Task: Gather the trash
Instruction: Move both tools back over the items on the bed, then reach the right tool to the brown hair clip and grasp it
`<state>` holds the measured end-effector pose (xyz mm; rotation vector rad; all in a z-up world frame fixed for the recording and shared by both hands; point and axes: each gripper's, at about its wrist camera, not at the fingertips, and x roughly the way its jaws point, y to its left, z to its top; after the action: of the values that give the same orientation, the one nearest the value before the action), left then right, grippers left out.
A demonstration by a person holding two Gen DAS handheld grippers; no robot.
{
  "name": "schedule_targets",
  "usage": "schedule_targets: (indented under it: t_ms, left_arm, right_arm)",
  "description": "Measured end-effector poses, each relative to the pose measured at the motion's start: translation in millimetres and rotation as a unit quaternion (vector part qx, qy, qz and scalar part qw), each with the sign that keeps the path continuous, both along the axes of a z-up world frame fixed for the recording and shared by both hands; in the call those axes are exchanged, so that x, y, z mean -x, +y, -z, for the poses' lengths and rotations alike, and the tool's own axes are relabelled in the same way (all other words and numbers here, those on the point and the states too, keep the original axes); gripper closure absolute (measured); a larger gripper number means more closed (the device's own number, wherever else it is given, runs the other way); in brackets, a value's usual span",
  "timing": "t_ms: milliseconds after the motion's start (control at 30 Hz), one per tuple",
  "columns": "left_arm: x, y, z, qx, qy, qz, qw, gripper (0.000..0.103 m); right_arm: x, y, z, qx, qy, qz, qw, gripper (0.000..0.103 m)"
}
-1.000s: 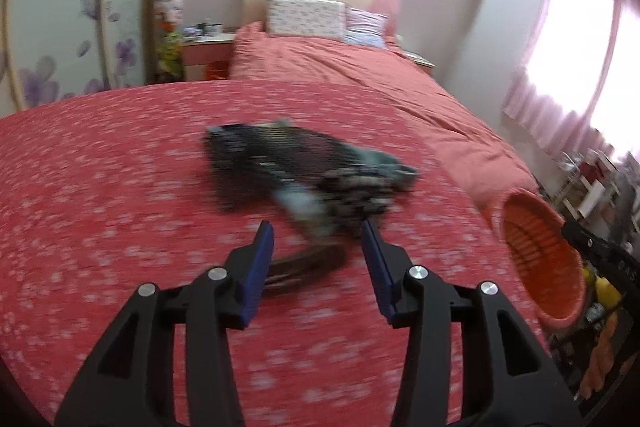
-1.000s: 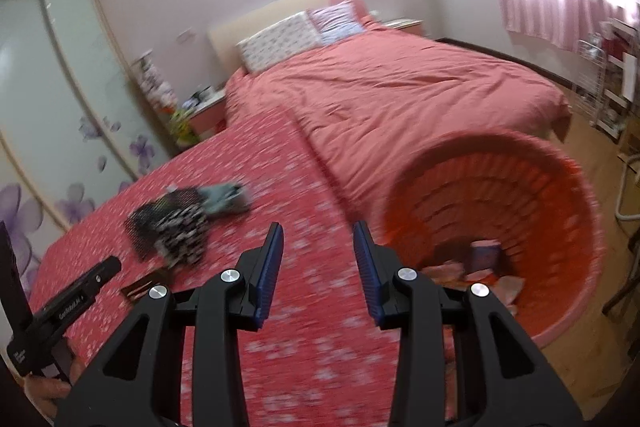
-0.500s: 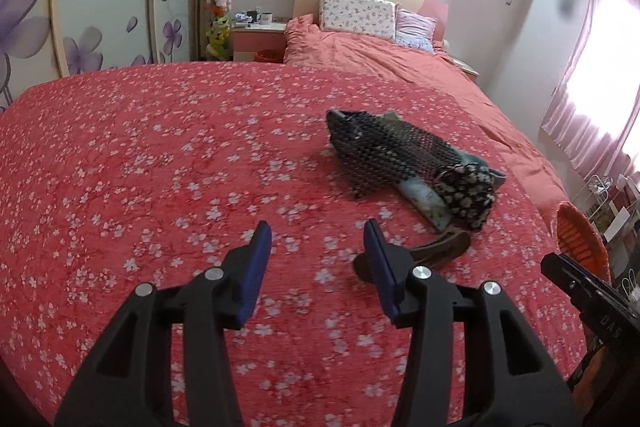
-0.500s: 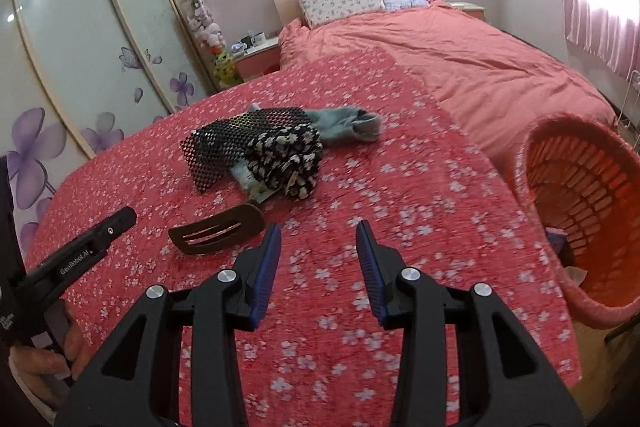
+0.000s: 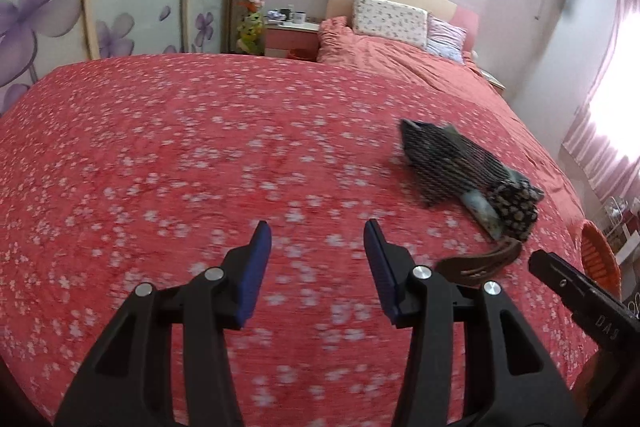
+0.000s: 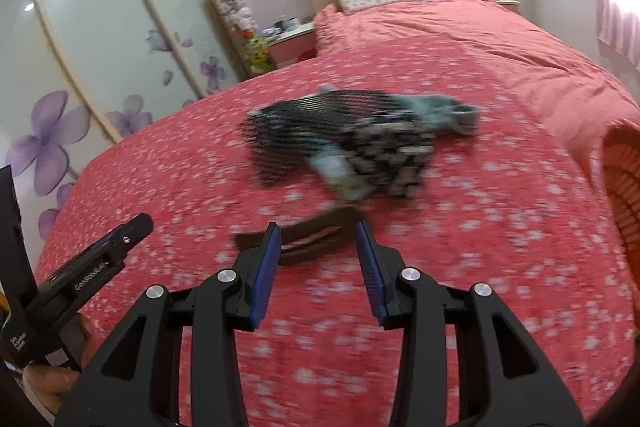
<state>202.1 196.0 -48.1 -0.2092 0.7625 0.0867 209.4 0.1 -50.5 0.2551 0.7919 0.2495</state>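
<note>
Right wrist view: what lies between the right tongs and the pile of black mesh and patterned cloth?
A flat brown slotted piece lies on the red floral bedspread, just past the open right tongs and short of the pile.

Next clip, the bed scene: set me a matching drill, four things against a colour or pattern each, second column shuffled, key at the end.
Things
1. basket
2. hair clip
3. bedspread
4. wardrobe doors

Colour or pattern
A. brown
B. pale with purple flowers
C. orange
D. red with small white blossoms

Pairs: 1-C, 2-A, 3-D, 4-B
</note>
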Motion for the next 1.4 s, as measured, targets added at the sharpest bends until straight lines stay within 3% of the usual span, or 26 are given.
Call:
schedule_targets:
  t_ms: [300,467,567,633,867,967,1167,1400]
  left_arm:
    - [11.1,55.8,1.7,0.008,0.0,-0.038,0.9992,0.054]
    - [12.0,66.5,3.7,0.022,0.003,-0.038,0.999,0.054]
    - [13.2,66.2,5.3,0.028,0.001,-0.031,0.9991,0.053]
    - [14.8,66.0,5.7,0.033,0.0,-0.027,0.9991,0.053]
    - [14.1,55.3,9.6,0.05,-0.001,-0.014,0.9986,0.052]
    - [13.3,48.9,9.9,0.054,-0.001,-0.008,0.9985,0.052]
    - [19.0,53.5,6.7,0.056,-0.005,-0.013,0.9983,0.051]
    - [24.5,78.7,2.8,0.05,-0.006,-0.035,0.9981,0.048]
  right_arm:
    - [-10.9,69.5,2.8,-0.018,-0.004,-0.071,0.997,0.063]
    - [-23.6,86.5,22.3,0.012,0.042,-0.07,0.997,0.063]
    - [-15.7,72.2,28.6,0.019,0.06,-0.057,0.996,0.065]
    - [-5.3,59.0,27.1,0.044,0.056,-0.034,0.997,0.065]
    - [15.2,-6.1,17.3,0.065,0.04,0.057,0.995,0.065]
    - [18.8,-17.4,10.9,0.034,0.027,0.062,0.997,0.065]
    - [1.0,29.7,4.0,-0.008,0.007,0.002,1.0,0.065]
    - [-32.0,94.4,9.7,0.021,0.01,-0.034,0.999,0.065]
